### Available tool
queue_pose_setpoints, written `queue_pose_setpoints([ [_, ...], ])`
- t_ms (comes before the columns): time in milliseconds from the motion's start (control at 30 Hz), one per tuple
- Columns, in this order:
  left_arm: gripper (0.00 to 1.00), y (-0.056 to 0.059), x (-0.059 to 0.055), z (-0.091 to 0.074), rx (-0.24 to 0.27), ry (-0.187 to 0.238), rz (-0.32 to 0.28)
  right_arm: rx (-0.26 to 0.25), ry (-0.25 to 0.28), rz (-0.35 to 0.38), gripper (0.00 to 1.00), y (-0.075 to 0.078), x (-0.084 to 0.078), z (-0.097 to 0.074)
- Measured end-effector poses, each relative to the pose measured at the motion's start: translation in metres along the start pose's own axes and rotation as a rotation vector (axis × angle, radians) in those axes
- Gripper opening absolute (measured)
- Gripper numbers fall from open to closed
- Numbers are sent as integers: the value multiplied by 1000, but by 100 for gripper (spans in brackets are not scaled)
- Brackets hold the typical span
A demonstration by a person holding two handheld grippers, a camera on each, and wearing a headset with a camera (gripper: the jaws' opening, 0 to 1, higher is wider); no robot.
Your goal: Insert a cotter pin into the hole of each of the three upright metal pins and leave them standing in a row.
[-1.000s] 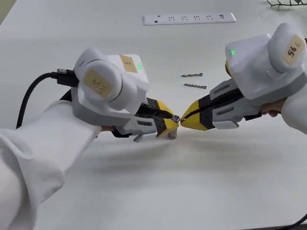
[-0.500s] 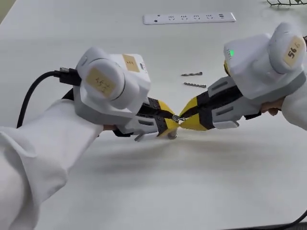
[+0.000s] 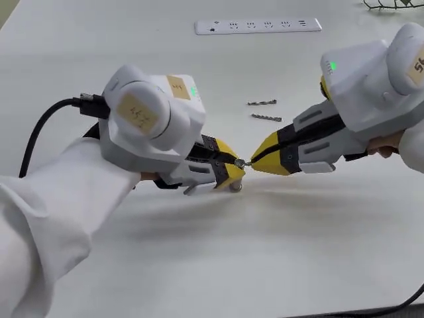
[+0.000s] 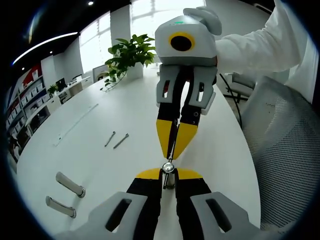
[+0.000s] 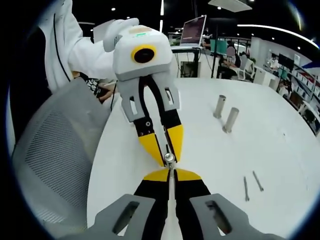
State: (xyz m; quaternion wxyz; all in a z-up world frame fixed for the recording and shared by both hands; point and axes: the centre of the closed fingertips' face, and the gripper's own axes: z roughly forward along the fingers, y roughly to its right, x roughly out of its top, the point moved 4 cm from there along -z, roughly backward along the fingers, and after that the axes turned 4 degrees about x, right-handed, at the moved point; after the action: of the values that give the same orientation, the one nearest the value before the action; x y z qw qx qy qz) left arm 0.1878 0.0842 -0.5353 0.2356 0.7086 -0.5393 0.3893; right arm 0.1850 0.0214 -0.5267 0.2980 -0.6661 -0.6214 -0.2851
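Metal pin, clamped upright between the closed yellow jaws of the left gripper, sits low over a white table. The right gripper, its jaws pinched together on a thin cotter pin, meets it tip to tip, with the cotter pin's end at the metal pin's head. Whether the cotter pin has entered the hole cannot be told.

Two more metal pins stand upright side by side farther along the table, well apart from the grippers, making three in all. Two loose cotter pins lie near each other on the bare surface beyond the jaws, bringing that count to three as well. One white power strip lies toward the table's far edge.

A person in white sleeves holds both tools. Around the long, pale table is an open office with ceiling lights, one leafy potted plant, a grey mesh chair and a monitor.
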Motion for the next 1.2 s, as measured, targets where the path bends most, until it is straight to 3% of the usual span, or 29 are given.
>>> queue_pose_setpoints([
  [300, 7, 0, 1, -2, 4, 13, -2, -3, 6, 16, 1, 5, -1, 1],
  [700, 40, 9, -5, -12, 0, 66, -18, -26, 48, 66, 10, 4, -3, -1],
  [800, 57, 11, -10, -14, 8, 82, -39, -18, 47, 70, 11, -1, -3, 0],
  [900, 66, 17, -16, -15, -12, 78, -64, -10, 51, 76, 13, -5, -2, 4],
  [1033, 87, 21, -21, -14, -15, 76, -86, -4, 56, 80, 14, -8, 0, 8],
  [1200, 99, 30, -30, -13, -28, 61, -99, 1, 59, 81, 14, -10, 2, 13],
])
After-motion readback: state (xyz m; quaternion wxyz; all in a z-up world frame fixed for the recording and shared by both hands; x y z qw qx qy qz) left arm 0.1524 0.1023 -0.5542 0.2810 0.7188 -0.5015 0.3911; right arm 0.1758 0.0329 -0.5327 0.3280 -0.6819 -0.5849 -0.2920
